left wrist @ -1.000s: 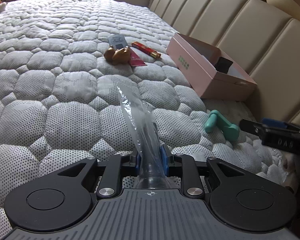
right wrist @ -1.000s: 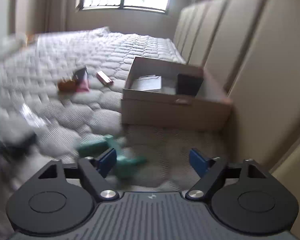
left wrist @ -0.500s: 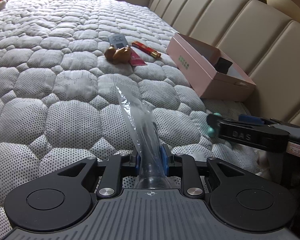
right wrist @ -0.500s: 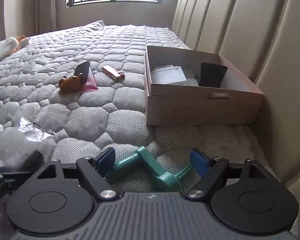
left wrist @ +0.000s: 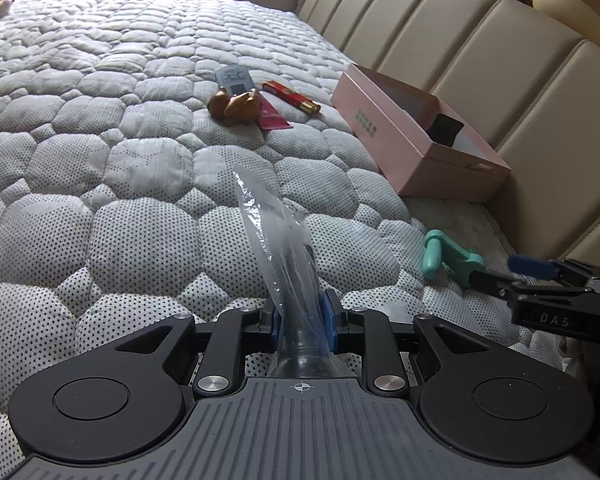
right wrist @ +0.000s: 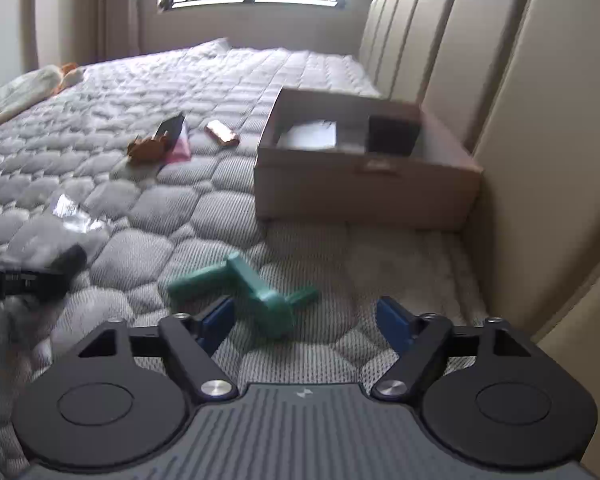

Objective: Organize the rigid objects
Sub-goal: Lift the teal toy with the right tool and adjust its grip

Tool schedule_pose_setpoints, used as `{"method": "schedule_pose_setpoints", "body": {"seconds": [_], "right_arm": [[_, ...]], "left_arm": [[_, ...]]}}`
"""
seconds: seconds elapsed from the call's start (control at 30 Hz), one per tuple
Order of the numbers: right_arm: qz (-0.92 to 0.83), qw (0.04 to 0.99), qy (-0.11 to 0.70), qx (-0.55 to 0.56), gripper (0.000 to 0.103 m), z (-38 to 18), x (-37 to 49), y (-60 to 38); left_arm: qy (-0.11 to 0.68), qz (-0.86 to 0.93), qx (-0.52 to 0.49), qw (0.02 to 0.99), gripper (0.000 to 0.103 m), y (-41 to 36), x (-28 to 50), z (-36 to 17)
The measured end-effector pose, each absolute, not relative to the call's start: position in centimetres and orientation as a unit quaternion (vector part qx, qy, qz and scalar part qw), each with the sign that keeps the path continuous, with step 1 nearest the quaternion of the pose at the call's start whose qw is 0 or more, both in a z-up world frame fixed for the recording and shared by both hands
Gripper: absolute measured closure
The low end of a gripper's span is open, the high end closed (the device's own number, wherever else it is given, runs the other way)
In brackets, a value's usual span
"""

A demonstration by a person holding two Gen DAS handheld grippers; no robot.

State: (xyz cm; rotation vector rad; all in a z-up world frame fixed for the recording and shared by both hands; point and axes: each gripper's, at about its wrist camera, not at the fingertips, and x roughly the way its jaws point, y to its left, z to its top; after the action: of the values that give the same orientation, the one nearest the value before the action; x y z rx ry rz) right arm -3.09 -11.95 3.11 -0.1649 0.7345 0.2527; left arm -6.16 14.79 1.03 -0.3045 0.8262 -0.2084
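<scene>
Quilted mattress [left wrist: 140, 168] under everything; padded headboard [left wrist: 480, 60] close on your right.

Pink box [left wrist: 412, 148] sits against the headboard, open, a dark block already inside.

Your right gripper [right wrist: 306, 316] has just been narrowing its spread fingers; the green crank handle [right wrist: 256, 292] lies on the mattress just ahead of them, not yet pinched. Settle lower and square the pads across its thick middle bar before closing; it's an awkward bent shape and could pivot.

Your left gripper [left wrist: 302, 318] pinches a clear plastic bag [left wrist: 276, 240] with something dark inside.

Farther off: brown figurine [left wrist: 236, 106], grey remote [left wrist: 234, 80], red stick [left wrist: 292, 97]. Nothing blocks the way to the box.
</scene>
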Motion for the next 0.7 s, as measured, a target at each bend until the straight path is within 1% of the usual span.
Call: {"method": "schedule_pose_setpoints", "body": {"seconds": [0.1,0.17,0.23,0.3,0.4,0.47,0.7], "right_arm": [[0.124,0.916,0.361,-0.12,0.03,2.5,-2.7,-11.4],[0.078,0.923,0.336,-0.171,0.031,2.2,-2.2,-10.8],[0.031,0.93,0.31,-0.195,0.031,2.3,-1.8,-10.8],[0.031,0.939,0.302,-0.159,0.031,3.2,-1.6,-11.6],[0.081,0.942,0.323,-0.05,0.027,4.3,-1.7,-13.1],[0.097,0.937,0.336,-0.008,0.027,4.1,-1.6,-13.3],[0.102,0.927,0.36,-0.02,0.027,1.6,-0.1,-10.4]], "left_arm": [[0.4,-0.1,-0.148,0.899,0.079,14.8,-6.2,1.1],[0.4,-0.1,-0.146,0.899,0.079,14.8,-6.2,1.1],[0.401,-0.1,-0.146,0.899,0.079,14.8,-6.2,1.1],[0.401,-0.1,-0.147,0.899,0.079,14.8,-6.2,1.1],[0.4,-0.099,-0.148,0.899,0.079,14.8,-6.2,1.1],[0.4,-0.099,-0.147,0.899,0.079,14.7,-6.2,1.1],[0.395,-0.1,-0.14,0.902,0.079,14.7,-6.4,1.1]]}}
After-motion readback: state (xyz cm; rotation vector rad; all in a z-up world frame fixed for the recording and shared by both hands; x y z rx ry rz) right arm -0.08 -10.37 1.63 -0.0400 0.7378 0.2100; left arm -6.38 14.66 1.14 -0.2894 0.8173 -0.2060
